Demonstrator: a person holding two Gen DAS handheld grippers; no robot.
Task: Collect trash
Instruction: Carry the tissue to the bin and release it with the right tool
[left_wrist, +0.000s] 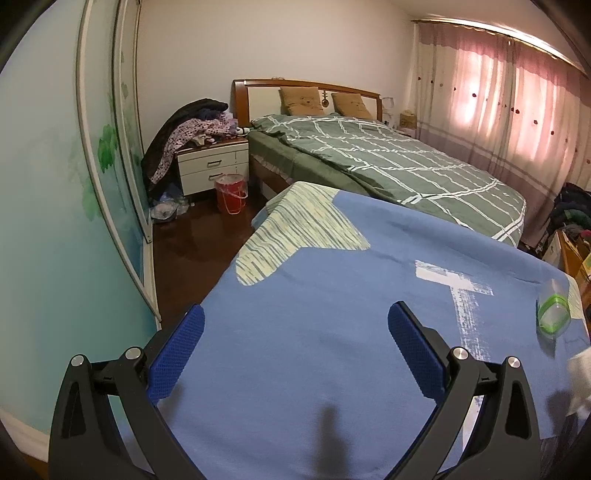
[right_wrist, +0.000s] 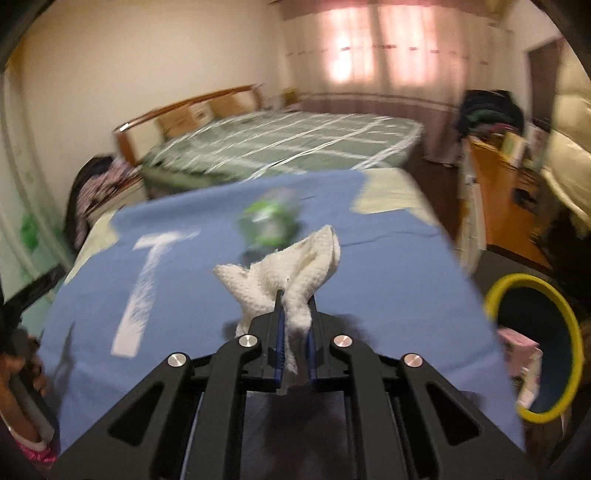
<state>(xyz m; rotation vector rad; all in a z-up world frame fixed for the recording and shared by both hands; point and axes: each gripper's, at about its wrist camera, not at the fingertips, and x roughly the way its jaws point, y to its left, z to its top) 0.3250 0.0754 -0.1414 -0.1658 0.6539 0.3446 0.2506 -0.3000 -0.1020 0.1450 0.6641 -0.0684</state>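
Crumpled paper towel (right_wrist: 291, 273) pinched in my right hand-held gripper (right_wrist: 295, 306), above the blue-covered tabletop (right_wrist: 388, 280).
Towel looks light, soft, floppy; I hold it at a bunched fold, loose ends flop forward, slip seems unlikely. My left hand-held gripper (left_wrist: 295, 321) hangs wide apart, empty. Green-banded clear container (left_wrist: 553, 314) lies on the cloth beyond the towel. Yellow-rimmed bin (right_wrist: 535, 347) at right, likely the drop spot. Bedroom; bed (left_wrist: 388, 162) behind, pink curtains.
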